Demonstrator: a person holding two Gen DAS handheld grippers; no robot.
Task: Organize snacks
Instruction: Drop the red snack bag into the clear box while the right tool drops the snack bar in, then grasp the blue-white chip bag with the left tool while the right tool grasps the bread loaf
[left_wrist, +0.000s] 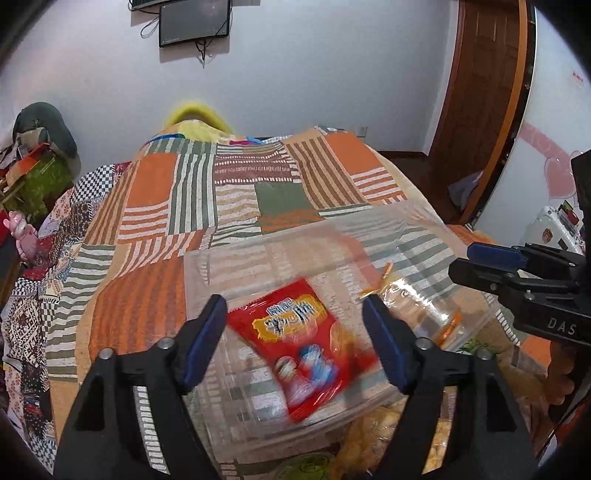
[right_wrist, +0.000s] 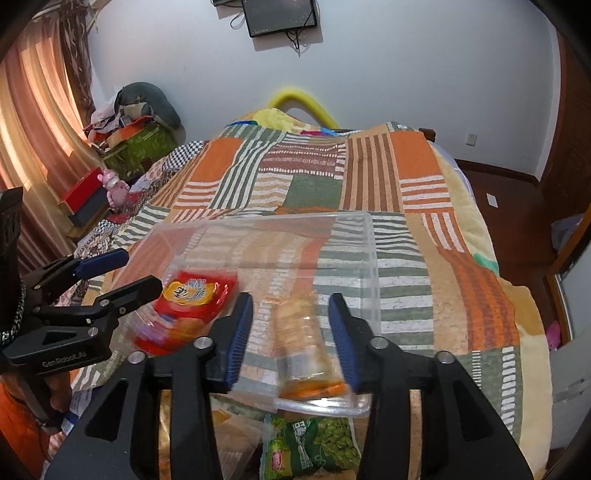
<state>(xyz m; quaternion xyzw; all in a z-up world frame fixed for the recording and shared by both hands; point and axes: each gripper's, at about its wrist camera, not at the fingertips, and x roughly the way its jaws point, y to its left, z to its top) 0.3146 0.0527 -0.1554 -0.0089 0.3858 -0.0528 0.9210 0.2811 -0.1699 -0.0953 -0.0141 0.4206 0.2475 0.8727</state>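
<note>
A clear plastic bin (left_wrist: 207, 266) (right_wrist: 369, 243) sits on the patchwork bedspread. A red snack packet (left_wrist: 303, 347) (right_wrist: 195, 295) lies blurred in the bin's left part, between and below the open fingers of my left gripper (left_wrist: 295, 332), which also shows in the right wrist view (right_wrist: 122, 273). A clear packet with orange ends (right_wrist: 303, 354) (left_wrist: 417, 314) lies blurred in the bin's right part, between the open fingers of my right gripper (right_wrist: 291, 339), which also shows in the left wrist view (left_wrist: 465, 264). Neither packet is gripped.
More snack packets lie near the bin's front edge, among them a green one (right_wrist: 314, 443) and yellow ones (left_wrist: 373, 443). The bedspread (left_wrist: 221, 192) stretches beyond the bin. Boxes and a pink toy (right_wrist: 114, 188) stand left of the bed; a door (left_wrist: 480, 92) is on the right.
</note>
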